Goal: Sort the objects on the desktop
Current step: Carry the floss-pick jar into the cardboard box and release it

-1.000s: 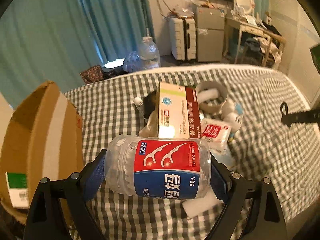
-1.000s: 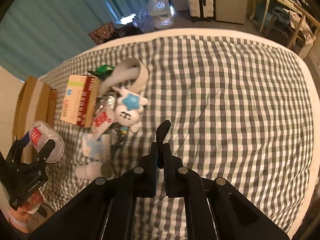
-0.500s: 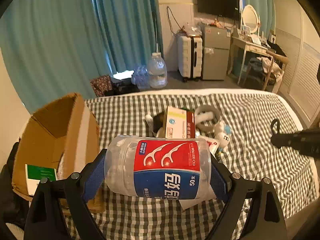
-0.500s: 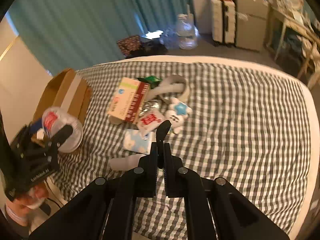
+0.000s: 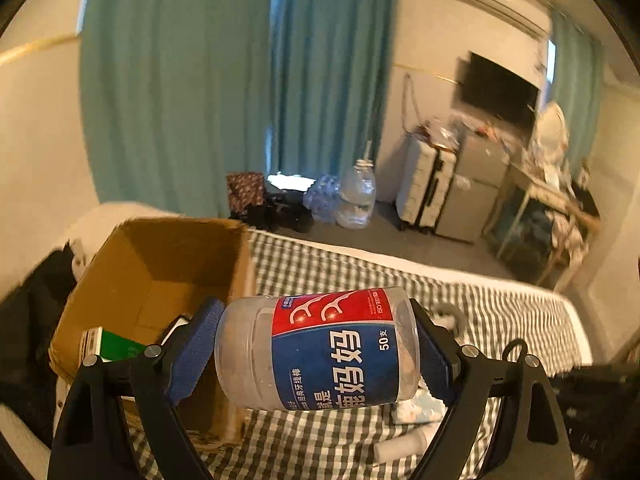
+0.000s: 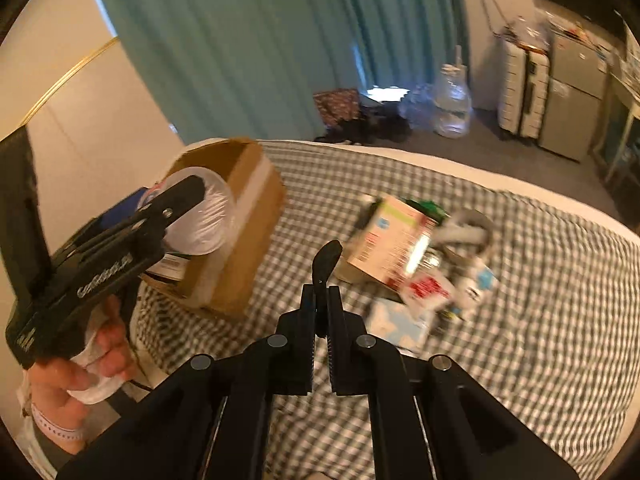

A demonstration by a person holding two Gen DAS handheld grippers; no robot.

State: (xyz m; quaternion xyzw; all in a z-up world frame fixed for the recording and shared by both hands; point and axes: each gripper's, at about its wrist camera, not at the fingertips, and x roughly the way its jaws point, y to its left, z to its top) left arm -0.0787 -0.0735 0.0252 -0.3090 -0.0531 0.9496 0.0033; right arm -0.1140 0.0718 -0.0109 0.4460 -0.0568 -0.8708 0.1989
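The clear floss-pick jar [image 5: 320,354], red and blue label up, lies crosswise in the left gripper [image 5: 316,356], whose blue pads clamp its two ends. It hangs over the checked bedcover [image 5: 500,312], with the open cardboard box [image 5: 160,264] at its ten o'clock. The right gripper [image 6: 320,320] is clenched on a small black clip [image 6: 326,260], with the heap of packets [image 6: 408,264] at its two o'clock.

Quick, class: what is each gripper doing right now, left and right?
Left gripper: closed on the floss pick jar, held sideways by the cardboard box.
Right gripper: shut on a small black clip.
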